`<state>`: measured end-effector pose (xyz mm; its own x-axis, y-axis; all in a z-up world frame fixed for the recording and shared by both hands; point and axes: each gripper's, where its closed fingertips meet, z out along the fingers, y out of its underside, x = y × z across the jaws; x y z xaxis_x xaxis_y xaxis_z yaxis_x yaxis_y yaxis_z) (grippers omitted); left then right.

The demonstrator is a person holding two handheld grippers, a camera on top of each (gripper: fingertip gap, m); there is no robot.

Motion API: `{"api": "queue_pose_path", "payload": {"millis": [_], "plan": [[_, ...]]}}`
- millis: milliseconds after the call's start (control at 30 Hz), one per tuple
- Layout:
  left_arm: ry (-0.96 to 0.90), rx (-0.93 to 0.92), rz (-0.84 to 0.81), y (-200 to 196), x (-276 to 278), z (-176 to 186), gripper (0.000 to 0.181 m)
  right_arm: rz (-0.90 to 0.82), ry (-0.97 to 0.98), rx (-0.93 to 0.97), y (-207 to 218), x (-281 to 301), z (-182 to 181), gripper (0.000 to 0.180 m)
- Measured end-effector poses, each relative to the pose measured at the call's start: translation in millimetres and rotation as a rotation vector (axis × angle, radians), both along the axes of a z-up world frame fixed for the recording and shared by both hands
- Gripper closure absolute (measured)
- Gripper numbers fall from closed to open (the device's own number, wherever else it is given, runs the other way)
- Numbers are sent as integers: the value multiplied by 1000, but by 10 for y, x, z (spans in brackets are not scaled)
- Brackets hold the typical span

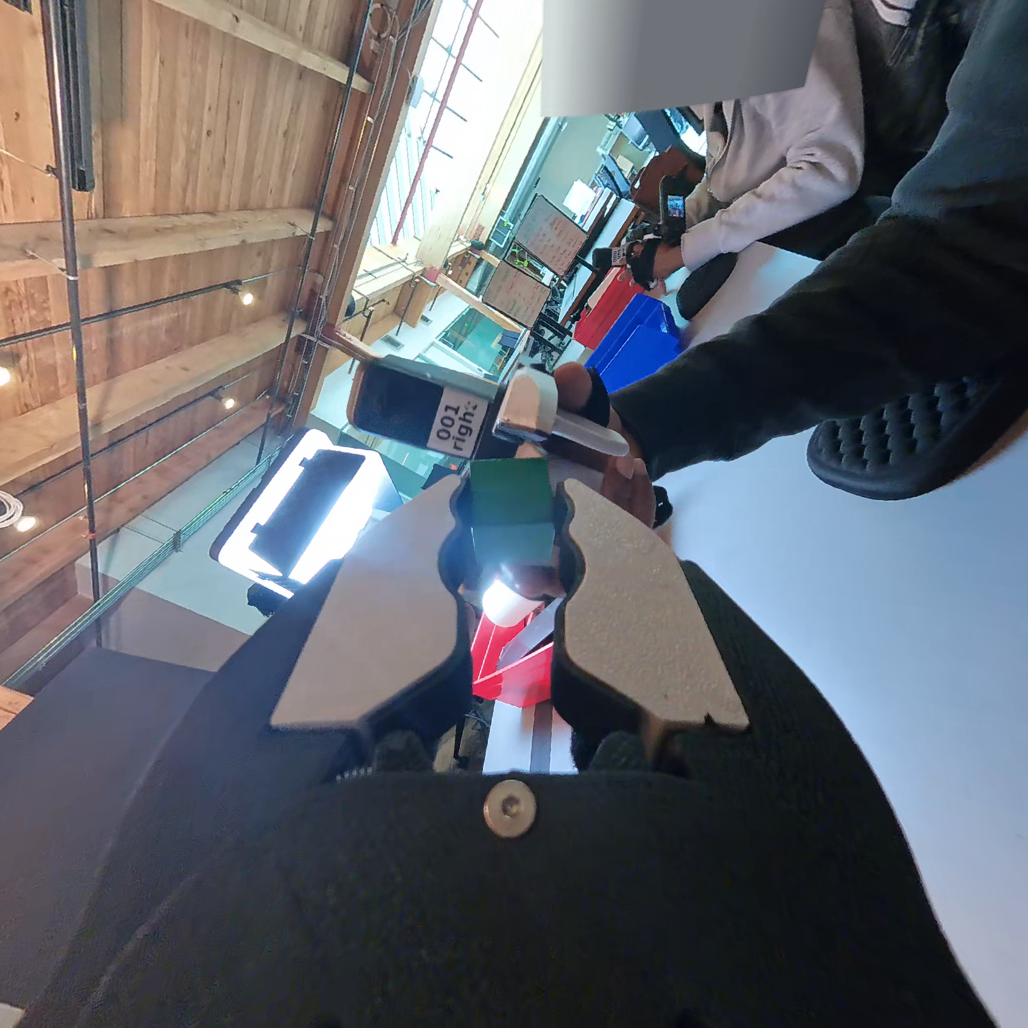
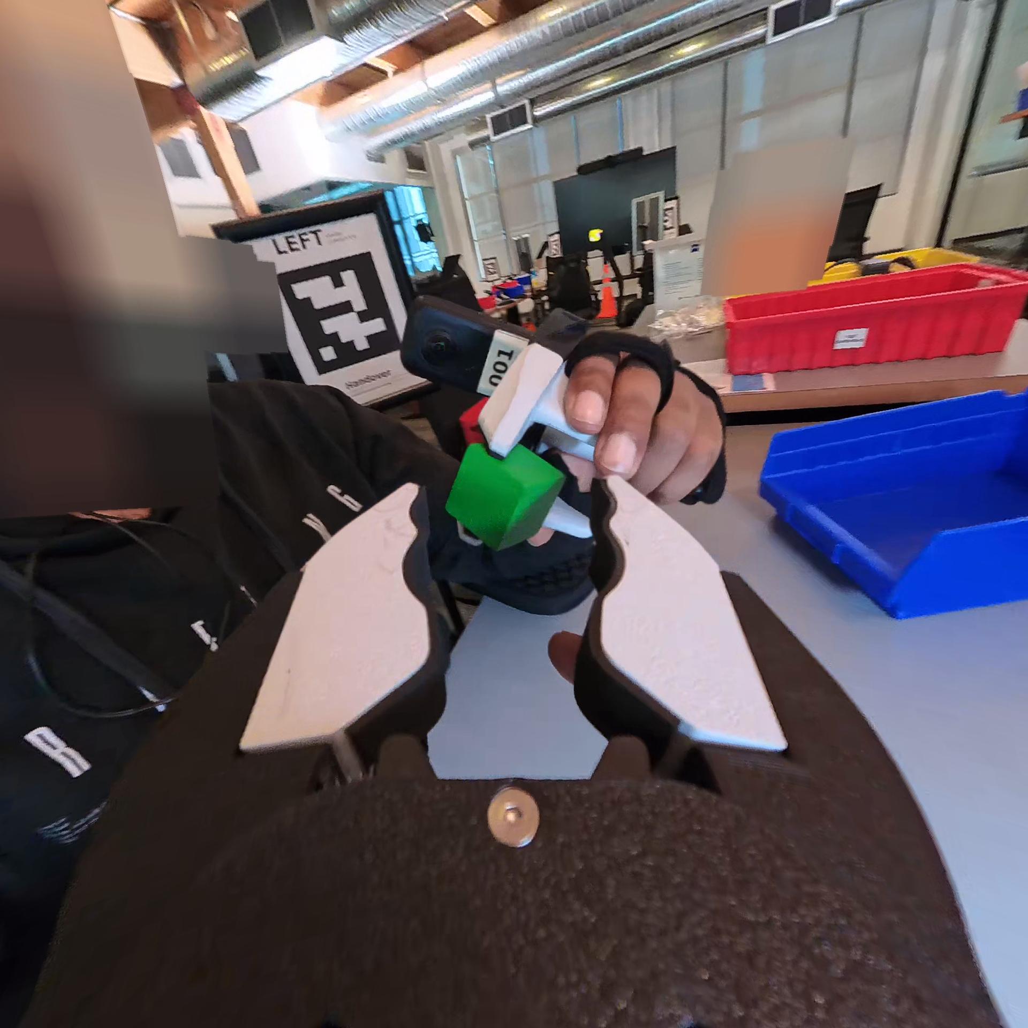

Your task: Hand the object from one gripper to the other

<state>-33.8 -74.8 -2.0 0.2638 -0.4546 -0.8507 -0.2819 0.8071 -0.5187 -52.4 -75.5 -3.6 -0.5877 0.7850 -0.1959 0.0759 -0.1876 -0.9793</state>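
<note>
Two grippers are being brought together above the tabletop (image 2: 834, 695). The green block (image 2: 503, 495) is being pinched by the left gripper (image 1: 512, 523); the right gripper (image 2: 509, 517) is spread, apparently just short of it. Release should be delayed until both faces are squarely clamped.

Bare grey table (image 2: 890, 723) offers room; blue bin (image 2: 912, 517) blocks the right.

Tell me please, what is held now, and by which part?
The green block is held by the left gripper, pinched on two opposite faces between its fingertips. The right gripper is open.
</note>
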Motion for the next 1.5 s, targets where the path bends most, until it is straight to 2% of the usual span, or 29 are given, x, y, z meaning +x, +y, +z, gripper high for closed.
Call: {"api": "queue_pose_path", "payload": {"millis": [133, 300, 533, 1167, 1333, 1500], "plan": [[19, -12, -17, -36, 9, -19, 152, 105, 11, -90, -68, 12, -3, 124], [26, -33, -38, -60, 16, -32, 152, 170, 33, -92, -163, 12, -32, 127], [13, -58, -60, -75, 20, -23, 152, 130, 70, -67, -157, -33, -10, 136], [6, -113, -34, 29, -26, -53, 152, 16, 80, 49, -66, -101, -73, 135], [-57, -246, -4, 108, -76, 19, 147, -71, 117, 111, 33, -99, -28, 135], [-185, -452, -76, 155, -226, 174, 135, -339, 173, 402, 180, -74, 119, 135]]}}
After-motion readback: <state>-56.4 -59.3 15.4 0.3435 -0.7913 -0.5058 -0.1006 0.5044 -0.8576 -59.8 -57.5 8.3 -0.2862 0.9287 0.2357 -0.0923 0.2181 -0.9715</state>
